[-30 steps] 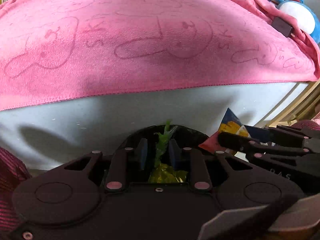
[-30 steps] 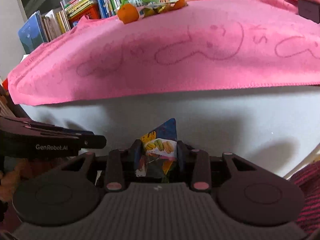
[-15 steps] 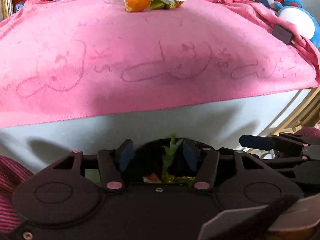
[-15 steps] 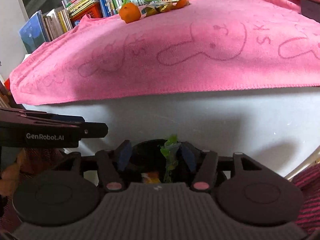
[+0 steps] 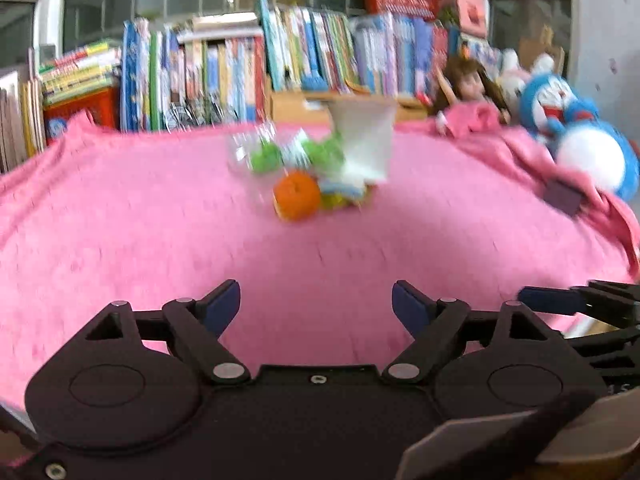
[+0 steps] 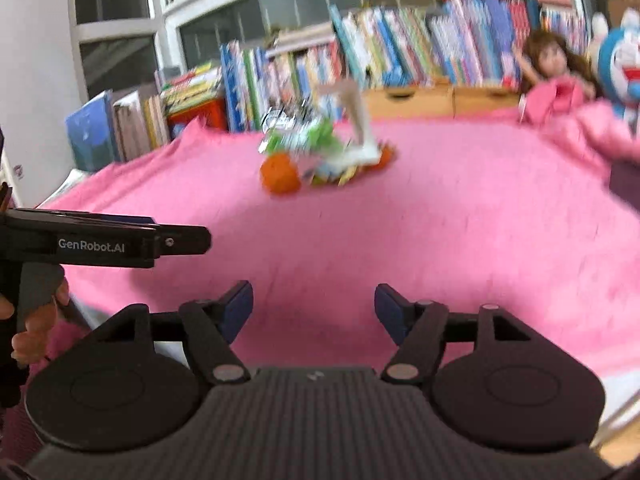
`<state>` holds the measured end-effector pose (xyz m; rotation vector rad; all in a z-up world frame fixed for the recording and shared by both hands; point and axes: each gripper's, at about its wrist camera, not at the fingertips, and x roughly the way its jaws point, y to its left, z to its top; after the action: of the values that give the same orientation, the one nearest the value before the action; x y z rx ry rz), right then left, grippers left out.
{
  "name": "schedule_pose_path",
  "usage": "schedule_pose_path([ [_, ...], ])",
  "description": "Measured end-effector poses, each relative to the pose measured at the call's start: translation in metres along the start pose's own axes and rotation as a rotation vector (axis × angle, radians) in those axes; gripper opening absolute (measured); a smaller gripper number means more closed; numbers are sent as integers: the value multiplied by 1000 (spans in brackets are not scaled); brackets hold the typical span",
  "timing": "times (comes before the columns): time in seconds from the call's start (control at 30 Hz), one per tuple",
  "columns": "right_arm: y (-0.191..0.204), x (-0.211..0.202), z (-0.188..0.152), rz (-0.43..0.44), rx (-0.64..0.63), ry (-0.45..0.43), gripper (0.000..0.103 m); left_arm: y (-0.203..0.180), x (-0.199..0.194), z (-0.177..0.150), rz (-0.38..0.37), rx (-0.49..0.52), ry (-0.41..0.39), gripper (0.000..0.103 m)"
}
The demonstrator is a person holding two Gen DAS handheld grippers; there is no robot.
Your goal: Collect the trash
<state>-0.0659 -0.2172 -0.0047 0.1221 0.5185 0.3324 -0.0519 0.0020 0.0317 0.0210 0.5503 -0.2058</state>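
Trash pile (image 5: pixel 316 168) on towel (image 5: pixel 160 240), books (image 5: pixel 240 72) behind, plush (image 5: pixel 580 136) right

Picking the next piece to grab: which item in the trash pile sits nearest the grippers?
The round orange peel, at the pile's front edge; the green wrappers and white cup lie behind it.

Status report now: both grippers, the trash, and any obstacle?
Left gripper open, empty. Right gripper open, empty. Trash pile with orange far side of pink towel, untouched. Path over towel clear.
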Motion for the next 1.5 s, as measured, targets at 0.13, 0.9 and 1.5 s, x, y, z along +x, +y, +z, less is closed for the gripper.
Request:
schedule_pose_path([
  [0.13,-12,18,29,-26,22,-49,78,14,30,25,35,-46,-34,82],
  [0.9,-39,182,116,-135,48,58,32,16,161,61,53,-75,-37,62],
  [1.5,-48,113,114,-188,15,-76,5,26,117,62,-8,-144,-69,32],
])
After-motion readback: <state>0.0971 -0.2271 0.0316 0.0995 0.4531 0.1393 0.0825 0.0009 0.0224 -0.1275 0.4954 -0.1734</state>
